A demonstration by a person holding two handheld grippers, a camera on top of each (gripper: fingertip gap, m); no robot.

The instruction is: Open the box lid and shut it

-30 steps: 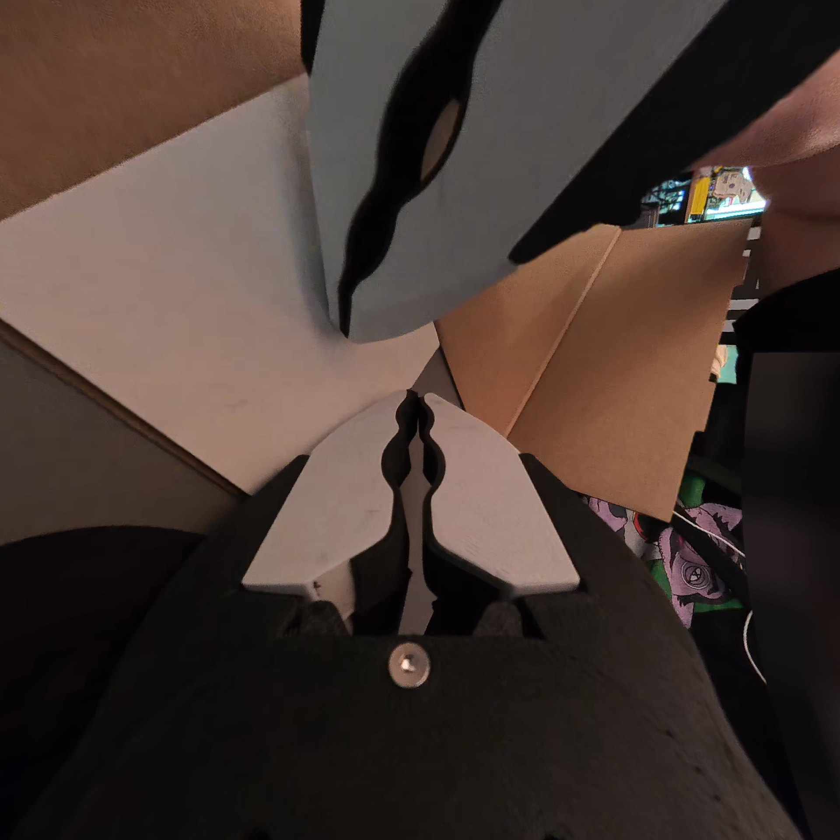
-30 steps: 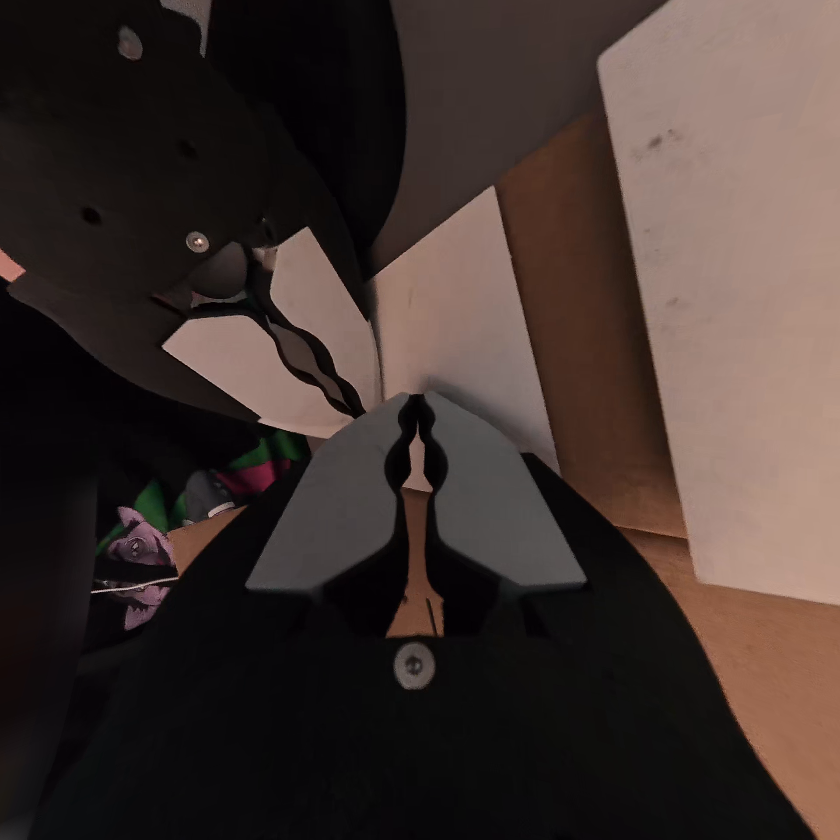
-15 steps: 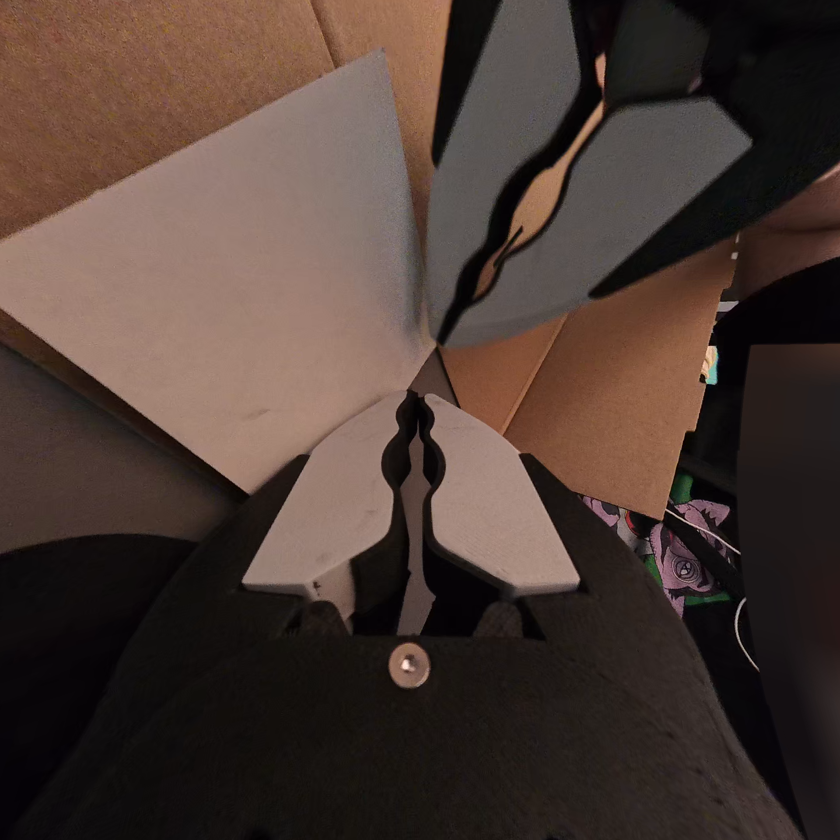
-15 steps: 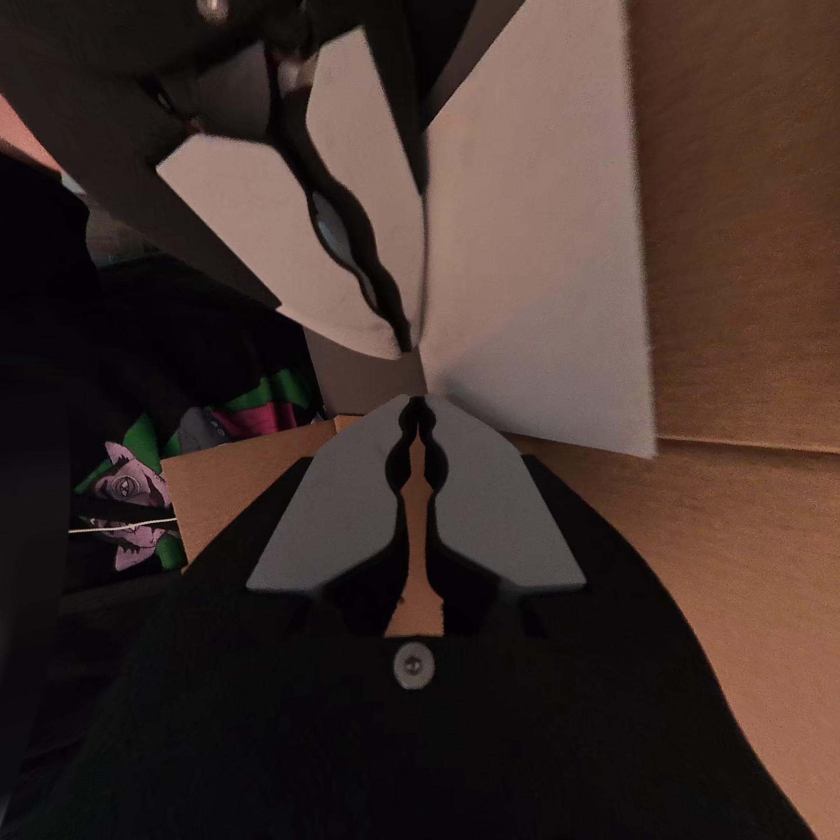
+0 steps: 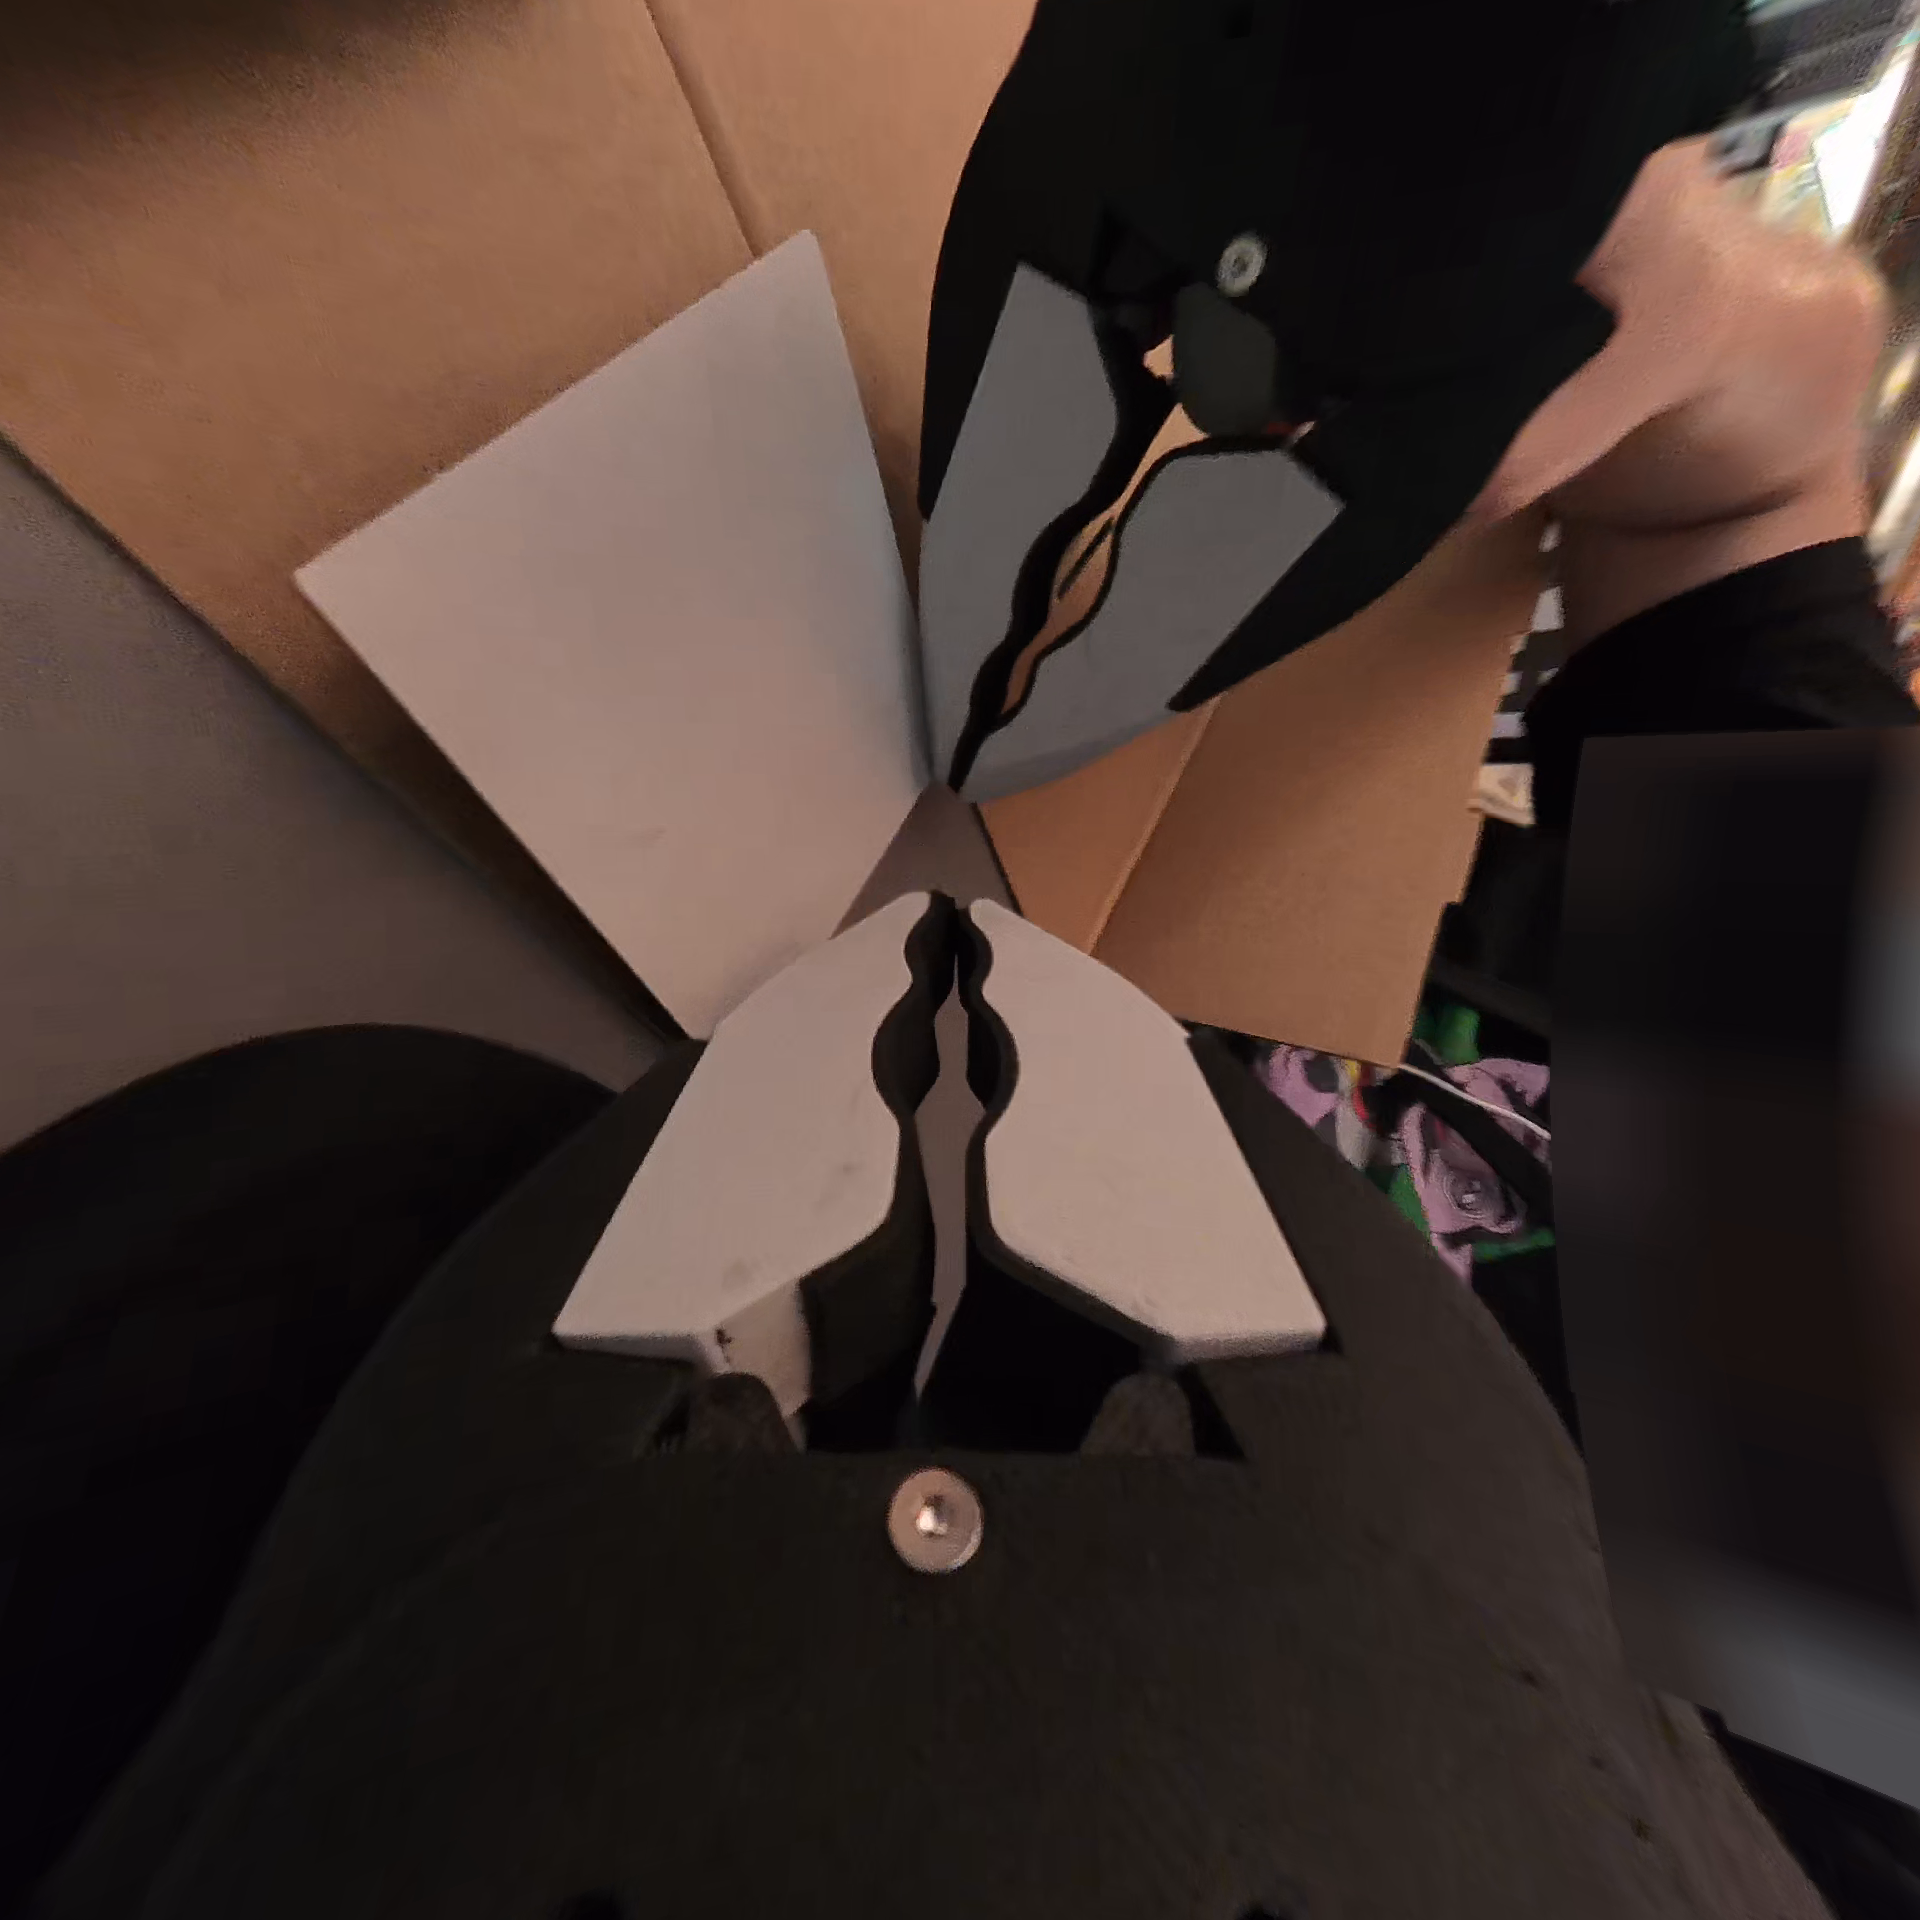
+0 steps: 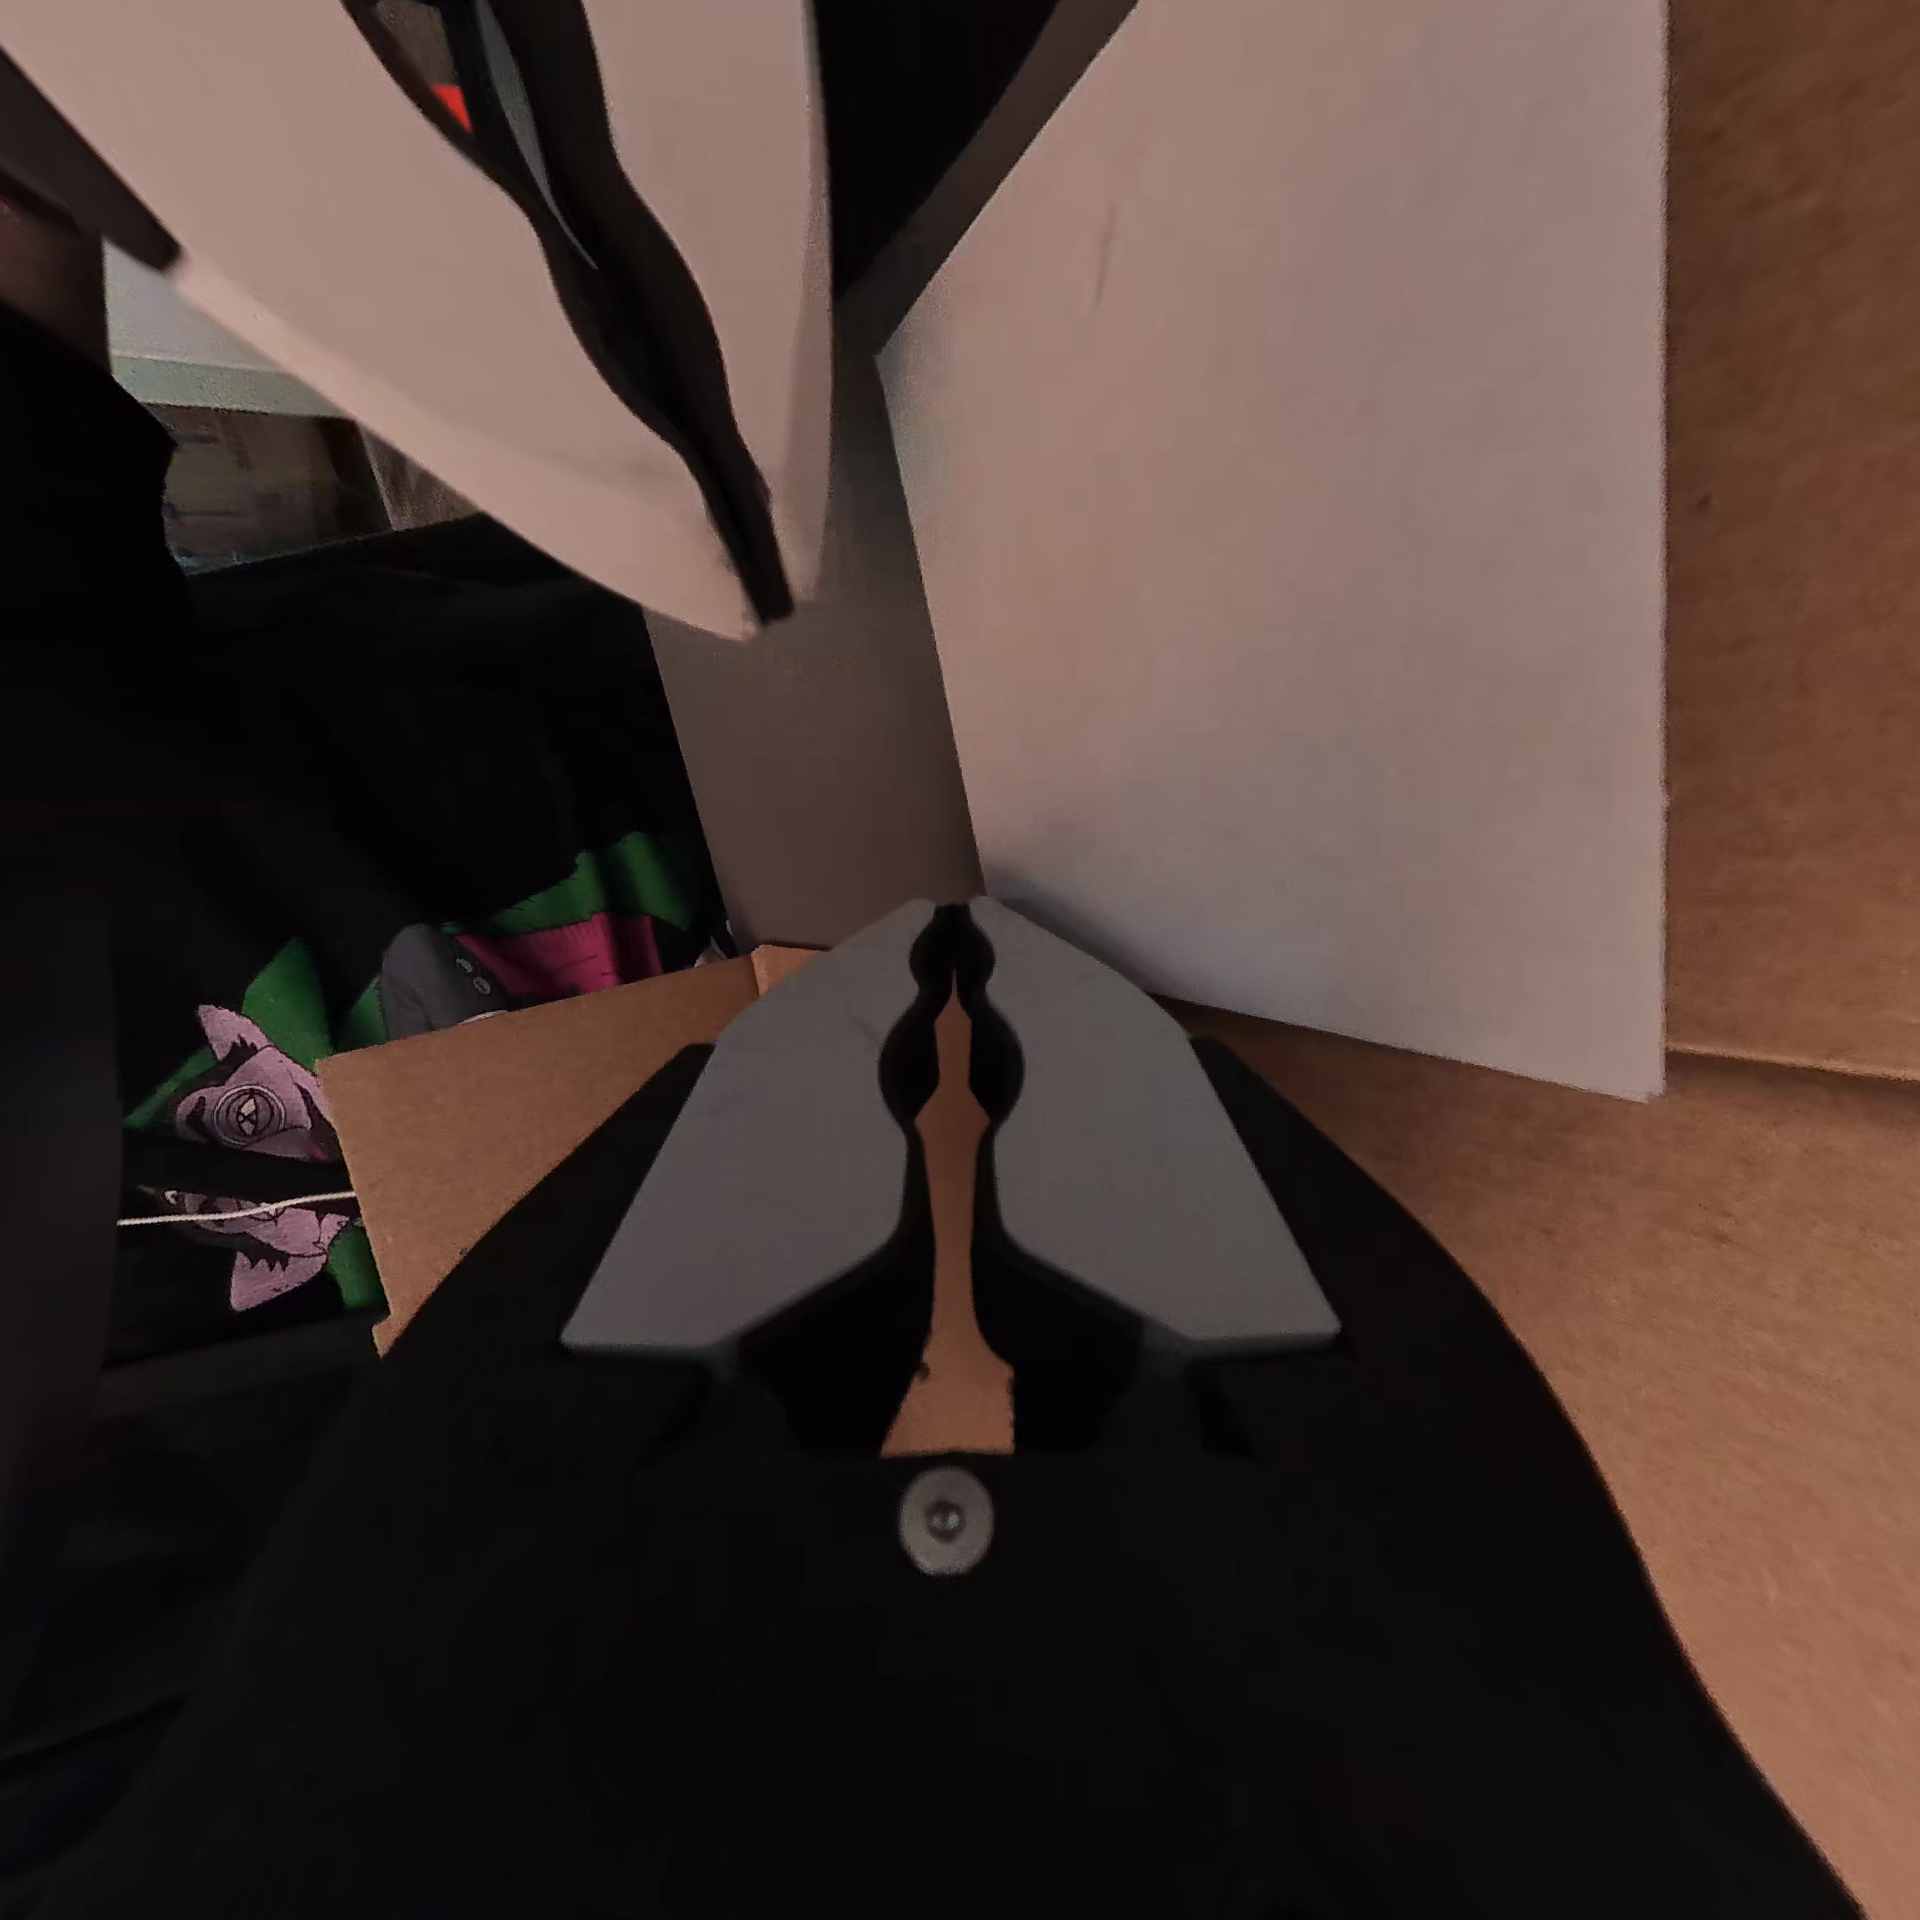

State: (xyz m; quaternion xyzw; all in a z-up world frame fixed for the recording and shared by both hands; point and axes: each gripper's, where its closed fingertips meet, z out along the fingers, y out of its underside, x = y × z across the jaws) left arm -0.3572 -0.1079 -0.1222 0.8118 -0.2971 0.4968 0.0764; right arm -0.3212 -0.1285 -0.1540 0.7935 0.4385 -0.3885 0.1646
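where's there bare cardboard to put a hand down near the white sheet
Bare brown cardboard lies right of and below the white sheet, beside the right gripper. The sheet's near corner is crowded: the left gripper and right gripper meet there, both shut.

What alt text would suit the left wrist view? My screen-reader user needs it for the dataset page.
The left gripper, jaws shut, sits at the corner of a white panel lying on brown cardboard box flaps. The right gripper, also shut, points down at the same corner from above.
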